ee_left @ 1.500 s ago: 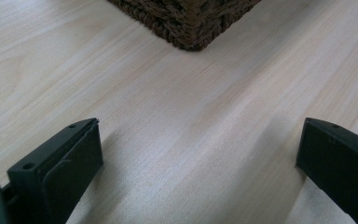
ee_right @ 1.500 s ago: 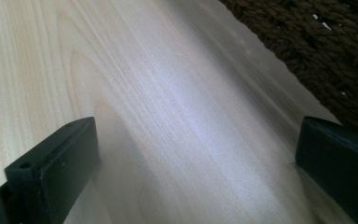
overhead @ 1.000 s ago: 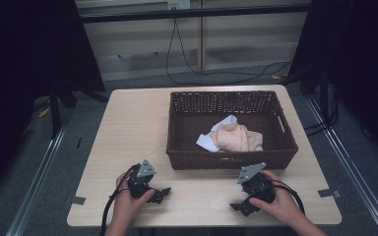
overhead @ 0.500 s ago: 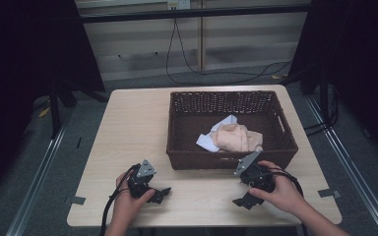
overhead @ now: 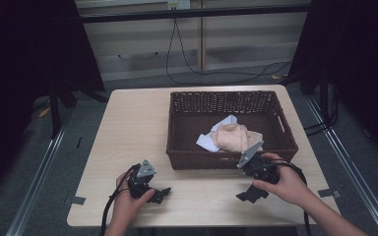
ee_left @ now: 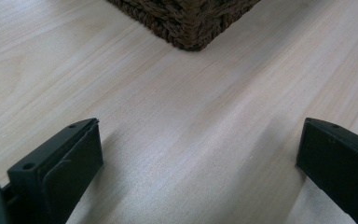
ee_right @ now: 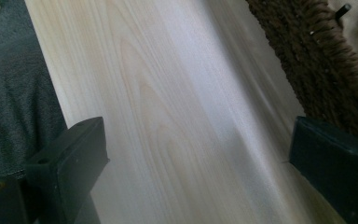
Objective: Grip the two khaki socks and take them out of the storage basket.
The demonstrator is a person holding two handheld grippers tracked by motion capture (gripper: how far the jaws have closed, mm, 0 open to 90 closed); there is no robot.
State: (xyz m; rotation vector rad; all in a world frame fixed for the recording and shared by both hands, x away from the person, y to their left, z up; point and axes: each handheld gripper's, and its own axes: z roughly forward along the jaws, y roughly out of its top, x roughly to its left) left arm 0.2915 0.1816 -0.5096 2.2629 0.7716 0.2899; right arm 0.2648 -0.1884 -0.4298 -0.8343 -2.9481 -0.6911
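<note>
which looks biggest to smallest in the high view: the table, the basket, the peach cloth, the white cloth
1. table
2. basket
3. peach cloth
4. white cloth, though the peach cloth lies partly over it, so its full size is unsure.

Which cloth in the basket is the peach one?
The peach cloth is the bigger bundle, on the right; the white cloth peeks out at its left.

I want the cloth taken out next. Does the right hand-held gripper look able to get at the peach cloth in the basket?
Probably yes. The right hand-held gripper is open beside the basket. The basket's top is open and the peach cloth lies near the front wall, so only that wall must be cleared.
</note>
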